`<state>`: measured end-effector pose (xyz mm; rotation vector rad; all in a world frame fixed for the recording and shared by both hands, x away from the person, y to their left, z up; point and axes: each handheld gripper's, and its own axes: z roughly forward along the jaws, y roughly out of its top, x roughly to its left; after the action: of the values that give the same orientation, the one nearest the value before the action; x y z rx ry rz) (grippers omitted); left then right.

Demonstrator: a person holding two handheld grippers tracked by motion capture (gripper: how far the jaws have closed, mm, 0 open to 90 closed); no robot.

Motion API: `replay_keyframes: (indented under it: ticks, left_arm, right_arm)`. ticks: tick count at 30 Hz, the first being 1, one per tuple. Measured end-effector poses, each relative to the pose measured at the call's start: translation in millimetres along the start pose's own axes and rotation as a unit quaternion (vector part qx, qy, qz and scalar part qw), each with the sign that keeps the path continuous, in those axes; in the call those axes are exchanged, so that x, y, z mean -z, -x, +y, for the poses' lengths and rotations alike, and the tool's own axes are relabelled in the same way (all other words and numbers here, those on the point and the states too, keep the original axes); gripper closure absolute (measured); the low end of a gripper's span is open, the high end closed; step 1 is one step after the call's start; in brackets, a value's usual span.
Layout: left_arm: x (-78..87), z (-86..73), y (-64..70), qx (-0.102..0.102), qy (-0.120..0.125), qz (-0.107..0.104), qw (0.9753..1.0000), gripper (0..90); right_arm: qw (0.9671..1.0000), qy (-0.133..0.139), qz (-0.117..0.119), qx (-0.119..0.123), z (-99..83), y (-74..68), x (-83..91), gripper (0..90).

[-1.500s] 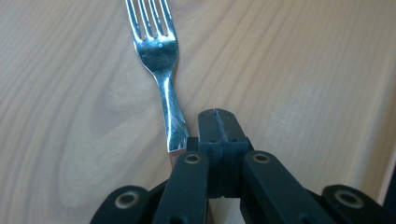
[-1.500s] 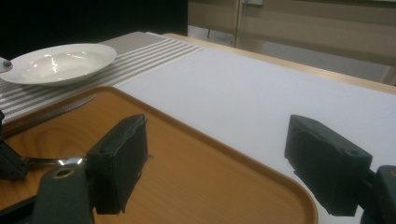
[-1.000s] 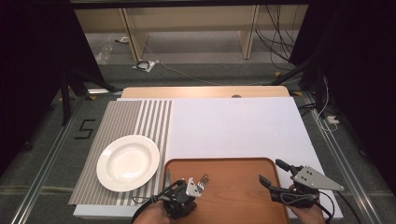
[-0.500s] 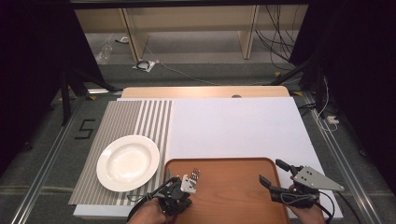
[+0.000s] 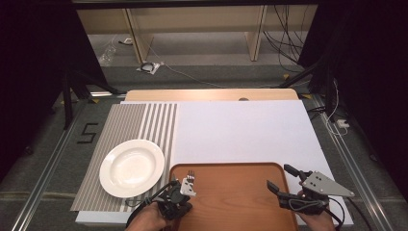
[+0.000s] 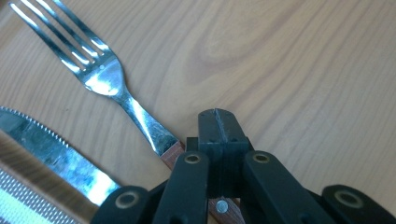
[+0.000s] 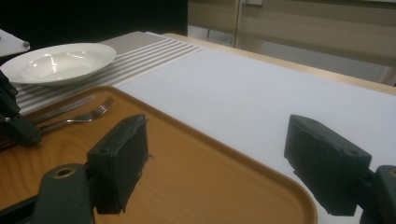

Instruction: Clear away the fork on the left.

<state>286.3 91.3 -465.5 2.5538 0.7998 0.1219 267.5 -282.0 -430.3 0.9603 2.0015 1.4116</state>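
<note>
The fork [image 6: 109, 84] lies on the wooden tray [image 5: 240, 202] near its rear-left corner, tines pointing away toward the far edge of the bench [image 5: 240, 130], its long axis running front to back. A knife [image 6: 51, 149] lies just beside it, nearer the tray's left rim. The left gripper [image 5: 179, 196] sits at the handle end, its fingers [image 6: 218, 128] pressed together over the wooden handle, seemingly clamped on it. The right gripper [image 5: 285, 179] hovers at the tray's right side, well apart, fingers [image 7: 119, 158] spread wide. The plate [image 5: 131, 167] lies just left.

Most of the tray [image 5: 240, 202] is left open for passage, its left edge being blocked by the fork [image 6: 100, 74] and knife [image 6: 51, 151].
</note>
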Motion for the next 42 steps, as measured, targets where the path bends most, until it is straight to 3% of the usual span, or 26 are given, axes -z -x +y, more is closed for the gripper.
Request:
replay_keyframes:
  ticks: [35,40,42]
  left_arm:
    - [4.4,-8.9,-8.3,0.02,0.0,0.001,0.9998,89.4]
    - [6.2,-8.8,-7.9,0.018,0.006,0.0,0.9998,86.5]
    - [7.9,-8.4,-7.6,0.015,0.012,-0.002,0.9998,80.7]
  right_arm:
    - [1.0,0.002,0.0,0.0,-0.3,0.2,-0.7,22.4]
    - [1.0,0.001,0.001,0.001,-0.2,0.3,-0.5,22.4]
    - [1.0,0.002,0.001,0.0,-0.2,0.2,-0.6,22.4]
